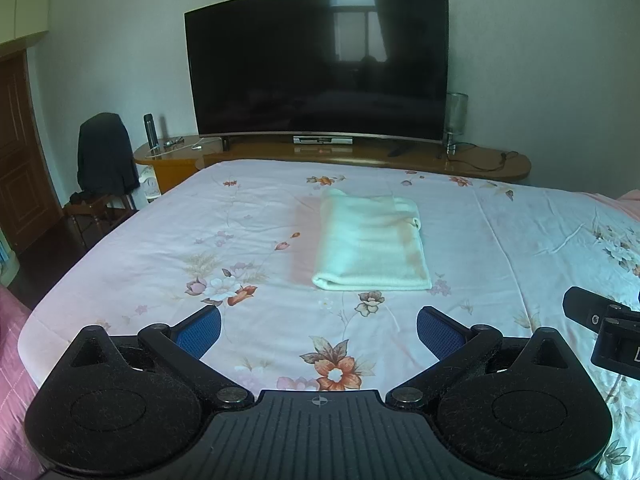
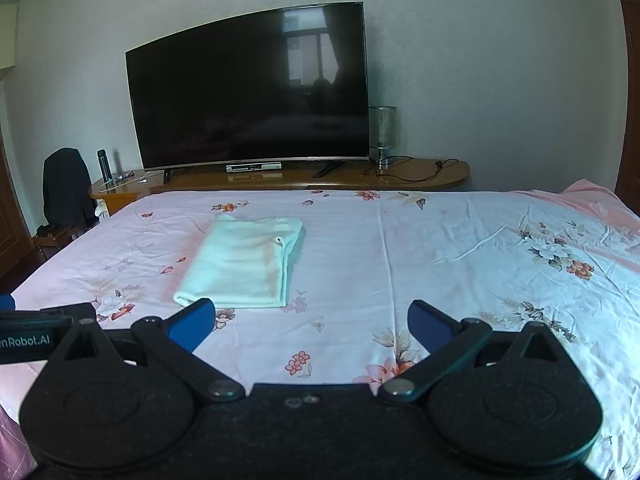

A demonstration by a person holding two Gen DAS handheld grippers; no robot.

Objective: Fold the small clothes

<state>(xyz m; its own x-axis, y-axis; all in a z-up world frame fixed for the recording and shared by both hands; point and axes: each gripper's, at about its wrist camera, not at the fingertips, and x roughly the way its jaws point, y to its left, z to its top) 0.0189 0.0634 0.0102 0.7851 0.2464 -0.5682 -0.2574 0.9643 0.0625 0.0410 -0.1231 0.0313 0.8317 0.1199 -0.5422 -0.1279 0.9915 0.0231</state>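
The cloth (image 1: 370,240) lies on the bed (image 1: 160,248), near the middle, already folded into a neat rectangle with its rolled fold edge toward the cameras; it looks pale, white or light green, and I cannot tell what kind of garment it is. The left gripper (image 1: 319,330) hangs above the sheet in front of the cloth, its fingers spread wide and holding nothing; the right gripper (image 2: 311,322) is the same, fingers wide apart and empty, with the cloth to its front-left. Neither gripper touches the cloth.

By my judgement the fold is finished or nearly so, and the risks come from any further handling. If one more fold is wanted, the stack is thick and soft; a pinch on only the top layer would peel it open and spoil the shape. The loose corner on the right side of the cloth may slip out if the stack is dragged. The sheet is thin and wrinkled; a low grasp could catch it together with the cloth. The two grippers are also near each other and could collide.
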